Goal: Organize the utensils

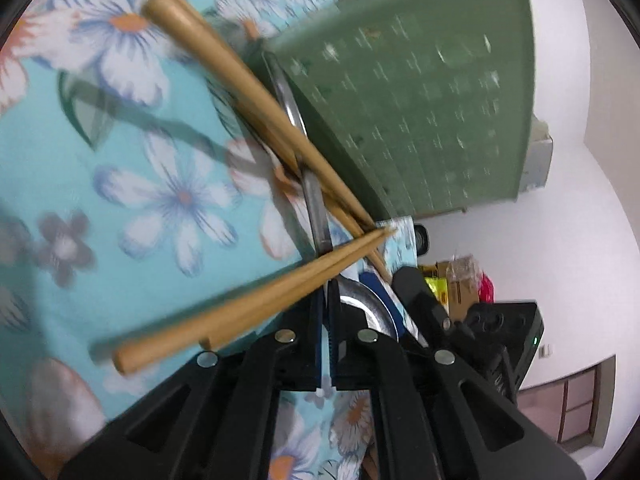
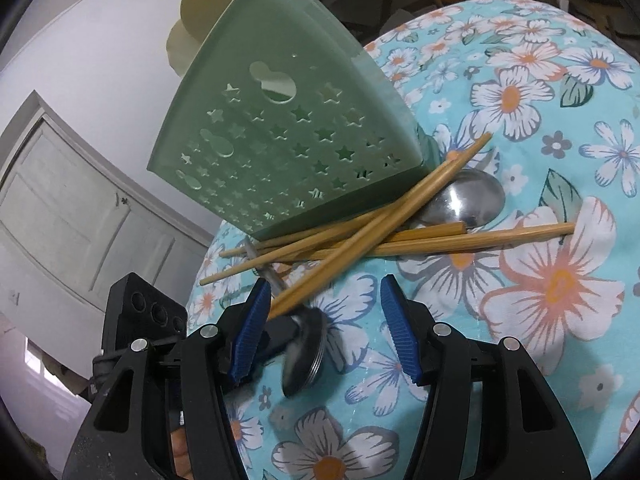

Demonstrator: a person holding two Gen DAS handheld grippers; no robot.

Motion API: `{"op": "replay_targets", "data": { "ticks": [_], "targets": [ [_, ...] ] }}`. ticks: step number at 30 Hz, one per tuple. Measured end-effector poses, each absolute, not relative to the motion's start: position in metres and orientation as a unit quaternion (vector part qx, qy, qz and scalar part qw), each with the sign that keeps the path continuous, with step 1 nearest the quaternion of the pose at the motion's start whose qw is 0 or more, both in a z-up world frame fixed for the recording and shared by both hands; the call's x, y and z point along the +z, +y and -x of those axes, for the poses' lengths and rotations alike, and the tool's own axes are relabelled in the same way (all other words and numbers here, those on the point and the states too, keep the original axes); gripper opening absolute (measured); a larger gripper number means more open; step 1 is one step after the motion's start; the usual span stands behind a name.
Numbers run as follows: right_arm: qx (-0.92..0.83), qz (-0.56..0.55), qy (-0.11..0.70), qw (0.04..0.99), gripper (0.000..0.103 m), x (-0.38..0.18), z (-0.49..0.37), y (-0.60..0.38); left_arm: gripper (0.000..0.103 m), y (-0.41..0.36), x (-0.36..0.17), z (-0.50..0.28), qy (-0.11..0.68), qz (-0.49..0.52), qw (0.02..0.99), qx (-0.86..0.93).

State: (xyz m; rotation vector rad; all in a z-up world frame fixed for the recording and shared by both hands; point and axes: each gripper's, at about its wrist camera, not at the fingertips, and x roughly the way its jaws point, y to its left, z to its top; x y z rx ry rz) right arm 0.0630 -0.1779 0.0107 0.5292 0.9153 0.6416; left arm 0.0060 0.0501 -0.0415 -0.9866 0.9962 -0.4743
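Right wrist view, floral tablecloth [image 2: 540, 280], white wall [image 2: 100, 40] w/ paneled door [image 2: 72, 208]

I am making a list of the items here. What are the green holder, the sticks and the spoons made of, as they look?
Green holder: probably matte plastic; thin moulded walls with star-shaped cut-outs.
Chopsticks: probably bamboo or wood, unpainted; tan colour with fine lengthwise grain.
Spoons: polished metal, maybe stainless steel; grey bowl with mirror-like reflections.
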Motion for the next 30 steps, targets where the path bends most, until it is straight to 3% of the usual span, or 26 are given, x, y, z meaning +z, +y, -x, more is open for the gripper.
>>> {"op": "replay_targets", "data": {
  "ticks": [19, 30],
  "targets": [
    [0.372, -0.252, 0.438, 0.778, 0.056, 0.030, -0.064, -0.182, 0.006, -0.012, -0.029, -0.001, 0.485, 0.363, 0.733, -0.310],
    [0.374, -0.231, 0.407, 0.801, 0.056, 0.055, -0.045, -0.204, 0.006, -0.036, -0.029, -0.007, 0.491, 0.371, 0.727, -0.305]
  ]
}}
